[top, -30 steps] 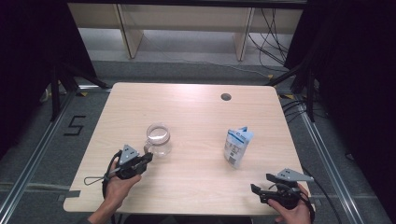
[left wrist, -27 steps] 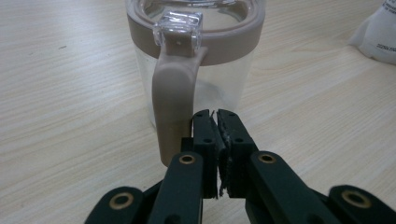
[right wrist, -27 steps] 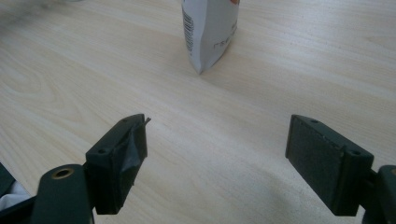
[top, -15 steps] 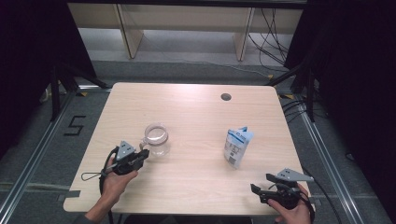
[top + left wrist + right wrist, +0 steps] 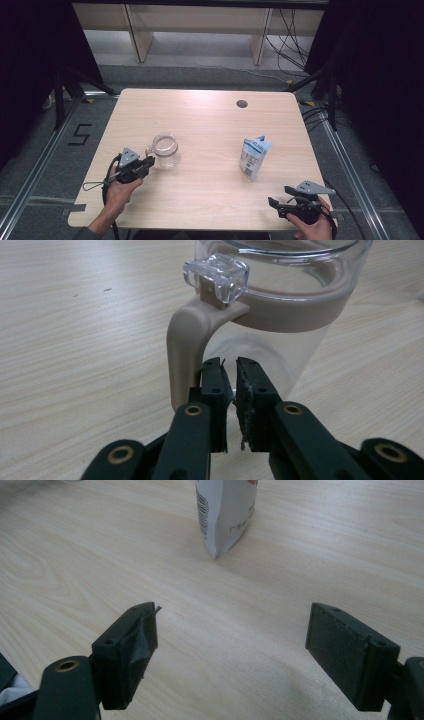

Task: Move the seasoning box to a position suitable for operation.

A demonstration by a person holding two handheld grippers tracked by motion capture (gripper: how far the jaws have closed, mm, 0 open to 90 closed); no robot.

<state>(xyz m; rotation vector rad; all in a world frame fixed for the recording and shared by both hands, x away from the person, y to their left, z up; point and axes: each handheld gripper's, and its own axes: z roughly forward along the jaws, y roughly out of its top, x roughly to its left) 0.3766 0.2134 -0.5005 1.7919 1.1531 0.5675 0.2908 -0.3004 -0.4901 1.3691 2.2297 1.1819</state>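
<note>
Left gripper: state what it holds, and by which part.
Nothing. The left gripper sits beside the clear jug's beige handle; its jaws have just been opening slightly, with nothing between them.

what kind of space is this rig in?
Most likely a lab recording station, not a home: a pale wooden table with a cable hole, black curtains at both sides, loose cables on the grey floor and a taped number five.

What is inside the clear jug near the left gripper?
The jug looks empty: through its clear wall only the table shows, no liquid or object. The tan band hides a strip of the inside near the rim.
</note>
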